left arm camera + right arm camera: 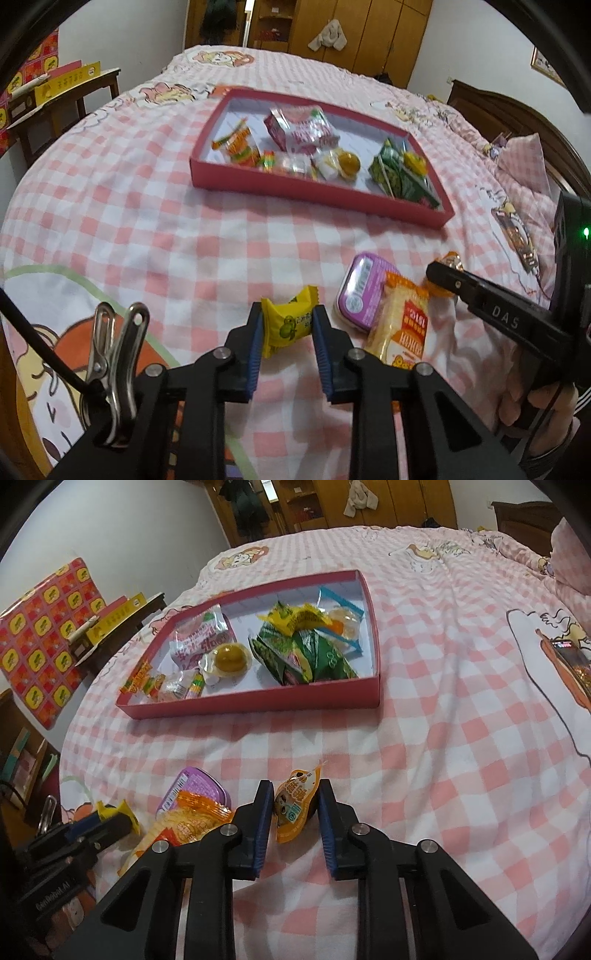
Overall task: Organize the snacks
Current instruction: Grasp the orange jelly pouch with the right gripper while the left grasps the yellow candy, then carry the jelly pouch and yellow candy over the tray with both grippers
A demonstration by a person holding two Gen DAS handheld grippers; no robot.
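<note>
A red tray [258, 186] [258, 705] with several snacks lies on the checked bed. My left gripper [287, 317] is shut on a yellow wrapped snack [290, 326], which also shows in the right wrist view [110, 810]. My right gripper [295, 794] is shut on an orange snack pouch [295, 805], near the bed surface; in the left wrist view its finger [443, 277] covers most of the pouch [452, 258]. A purple tin [360, 290] [192, 786] and an orange cracker pack [402, 325] [184, 823] lie between the grippers.
A phone-like item [570, 661] lies on the bed at the right. A wooden side table with yellow boxes [55, 88] stands left of the bed. A metal clip [118, 343] hangs on my left gripper. A wardrobe [362, 33] stands beyond the bed.
</note>
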